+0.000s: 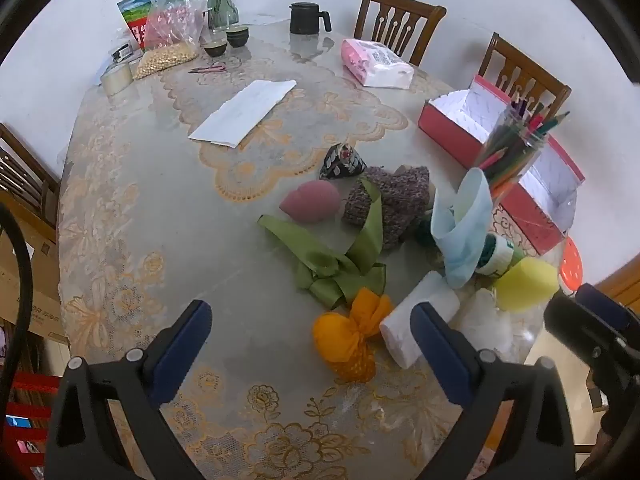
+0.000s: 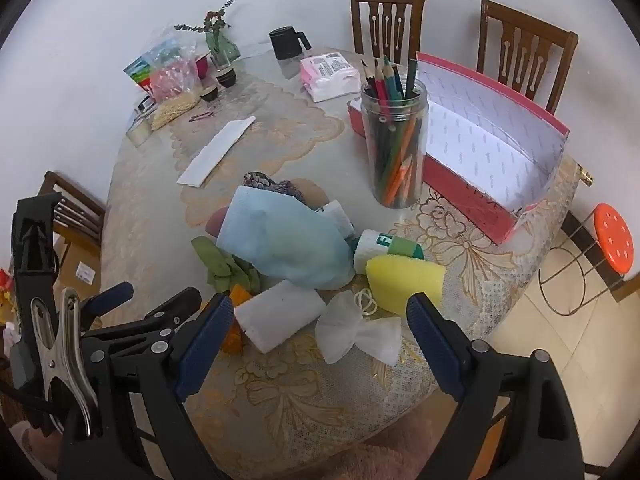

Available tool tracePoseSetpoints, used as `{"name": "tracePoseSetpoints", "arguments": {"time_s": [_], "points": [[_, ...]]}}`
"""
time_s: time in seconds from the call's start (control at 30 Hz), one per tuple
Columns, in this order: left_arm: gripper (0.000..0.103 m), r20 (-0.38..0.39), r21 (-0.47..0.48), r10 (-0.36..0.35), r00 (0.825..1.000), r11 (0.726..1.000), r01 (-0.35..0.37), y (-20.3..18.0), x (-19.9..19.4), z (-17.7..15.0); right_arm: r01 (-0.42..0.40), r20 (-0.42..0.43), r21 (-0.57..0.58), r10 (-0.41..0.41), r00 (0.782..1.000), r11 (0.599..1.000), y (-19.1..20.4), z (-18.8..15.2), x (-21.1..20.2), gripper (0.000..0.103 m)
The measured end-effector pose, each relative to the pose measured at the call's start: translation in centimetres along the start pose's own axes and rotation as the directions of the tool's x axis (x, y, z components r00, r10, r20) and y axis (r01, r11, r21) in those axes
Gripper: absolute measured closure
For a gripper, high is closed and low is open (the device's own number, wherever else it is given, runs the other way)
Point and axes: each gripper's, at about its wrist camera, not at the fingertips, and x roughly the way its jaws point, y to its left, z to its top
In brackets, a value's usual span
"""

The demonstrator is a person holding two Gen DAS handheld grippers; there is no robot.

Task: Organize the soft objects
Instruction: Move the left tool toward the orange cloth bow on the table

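Observation:
Soft objects lie in a heap at the table's near right: an orange pouch [image 1: 350,338], a green ribbon [image 1: 332,264], a pink sponge egg [image 1: 310,202], a knitted cloth [image 1: 394,200], a light blue cloth [image 1: 466,228] [image 2: 288,240], a white roll [image 1: 416,320] [image 2: 280,314], a yellow sponge [image 1: 526,284] [image 2: 404,280] and a white mesh pouch [image 2: 356,332]. An open red box [image 2: 480,204] [image 1: 448,128] stands at the right. My left gripper [image 1: 312,344] is open, just before the orange pouch. My right gripper [image 2: 320,336] is open over the white mesh pouch.
A jar of coloured pencils [image 2: 396,136] stands between the heap and the box. A folded paper [image 1: 244,110], tissue pack [image 1: 374,64], black mug [image 1: 306,18], cups, vase and bags sit farther back. Wooden chairs [image 2: 386,20] ring the table; an orange stool [image 2: 610,240] stands right.

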Motion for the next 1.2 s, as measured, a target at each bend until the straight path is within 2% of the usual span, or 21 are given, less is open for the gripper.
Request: {"name": "tracePoseSetpoints", "arguments": {"time_s": [0.03,0.47,1.2], "points": [[0.002,0.000,-0.001,-0.002,1.000,1.000,0.002,-0.01,-0.03,0.02,-0.027,-0.002,0.020,0.027,1.000,0.999,-0.20,0.09,-0.03,0.012],[0.002,-0.006,0.005,-0.011,1.000,1.000,0.011,0.29,0.03,0.06,-0.002,-0.011,0.018,0.002,1.000,1.000,-0.31,-0.10,0.42,0.012],[0.002,-0.038,0.018,-0.028,0.999,0.999,0.029,0.15,0.84,-0.79,-0.003,-0.011,0.026,0.004,1.000,1.000,-0.56,-0.67,0.43,0.012]]}}
